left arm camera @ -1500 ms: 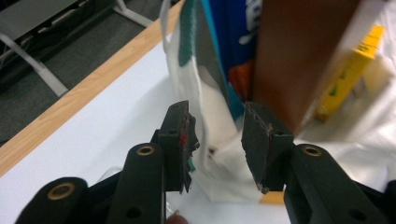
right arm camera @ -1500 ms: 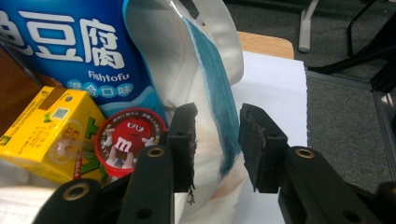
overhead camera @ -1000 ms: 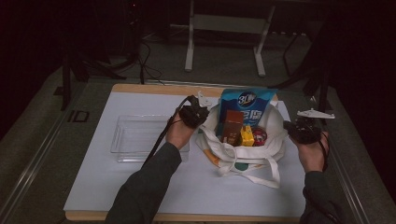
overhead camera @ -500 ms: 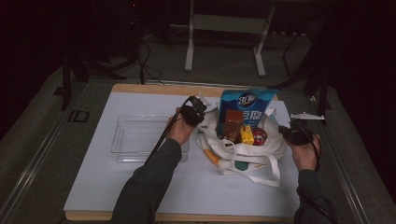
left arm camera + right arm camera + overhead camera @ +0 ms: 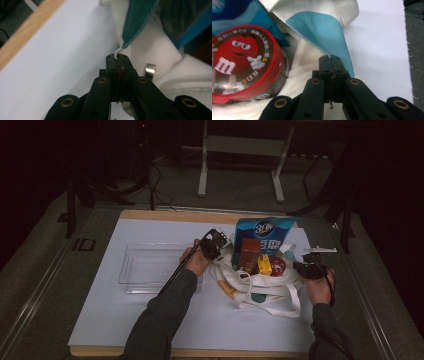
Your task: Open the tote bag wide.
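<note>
Both tools clamped on tote bag (image 5: 260,285) rim: left tool (image 5: 119,58), right tool (image 5: 331,60); bag contents partly hidden.

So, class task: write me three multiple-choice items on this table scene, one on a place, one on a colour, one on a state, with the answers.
1. Where does the clear plastic tray lie?
A. To the left of the cloth bag
B. Inside the bag
C. To the right of the bag

2. What colour is the rim of the round candy tub?
A. Green
B. Red
C. Yellow

3. How does the left tool stand?
A. Wide open above the bag
B. Shut on the tray
C. Shut on the bag's cloth edge

Answers:
1. A, the high view shows the tray left of the bag.
2. B, the right gripper view shows a red rim.
3. C, white cloth sits pinched between its jaws in the left gripper view; the right tool pinches the bag's cloth too.
</note>
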### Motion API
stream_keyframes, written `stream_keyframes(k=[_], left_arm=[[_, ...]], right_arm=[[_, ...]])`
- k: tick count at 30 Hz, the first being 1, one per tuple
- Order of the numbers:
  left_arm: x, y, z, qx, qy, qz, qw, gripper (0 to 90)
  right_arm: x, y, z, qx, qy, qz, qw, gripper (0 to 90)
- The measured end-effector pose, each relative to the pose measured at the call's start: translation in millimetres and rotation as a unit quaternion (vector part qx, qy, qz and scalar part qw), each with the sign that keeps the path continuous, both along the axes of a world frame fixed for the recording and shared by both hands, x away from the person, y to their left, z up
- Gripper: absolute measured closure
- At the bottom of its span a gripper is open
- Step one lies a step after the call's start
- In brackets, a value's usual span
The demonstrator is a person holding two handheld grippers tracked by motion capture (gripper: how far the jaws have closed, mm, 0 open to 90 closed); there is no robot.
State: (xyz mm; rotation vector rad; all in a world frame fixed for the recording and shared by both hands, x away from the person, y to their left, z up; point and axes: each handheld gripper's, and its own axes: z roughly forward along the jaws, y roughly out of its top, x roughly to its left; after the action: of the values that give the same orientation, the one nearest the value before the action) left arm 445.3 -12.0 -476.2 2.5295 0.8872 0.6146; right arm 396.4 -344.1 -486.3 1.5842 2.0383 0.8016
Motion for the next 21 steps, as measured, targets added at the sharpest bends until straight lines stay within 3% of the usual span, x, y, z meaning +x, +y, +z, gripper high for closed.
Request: stream_keyframes(k=[5, 10, 16, 17, 21], left_arm=[[-0.6, -3.1, -1.6, 0.014, 0.006, -0.003, 0.9999, 88.9], [0.1, 0.6, -1.6, -0.005, 0.008, 0.003, 0.9999, 88.5], [-0.7, 3.7, 0.3, -0.016, 0.007, 0.003, 0.9998, 87.9], [-1.5, 4.3, 1.1, -0.017, 0.007, 0.001, 0.9998, 87.6], [-1.7, 7.1, 1.5, -0.025, 0.011, 0.003, 0.9996, 87.1]], right_arm=[[0.1, 2.6, -2.7, 0.000, 0.003, -0.006, 1.0000, 89.5], [-1.5, 3.6, 2.9, -0.005, 0.001, -0.003, 1.0000, 88.6], [-15.1, 1.5, 21.6, 0.001, -0.020, 0.018, 0.9997, 81.9], [-22.4, 1.4, 28.8, 0.003, -0.026, 0.031, 0.9992, 77.1], [-38.1, 4.8, 38.1, 0.001, -0.035, 0.052, 0.9980, 76.0]])
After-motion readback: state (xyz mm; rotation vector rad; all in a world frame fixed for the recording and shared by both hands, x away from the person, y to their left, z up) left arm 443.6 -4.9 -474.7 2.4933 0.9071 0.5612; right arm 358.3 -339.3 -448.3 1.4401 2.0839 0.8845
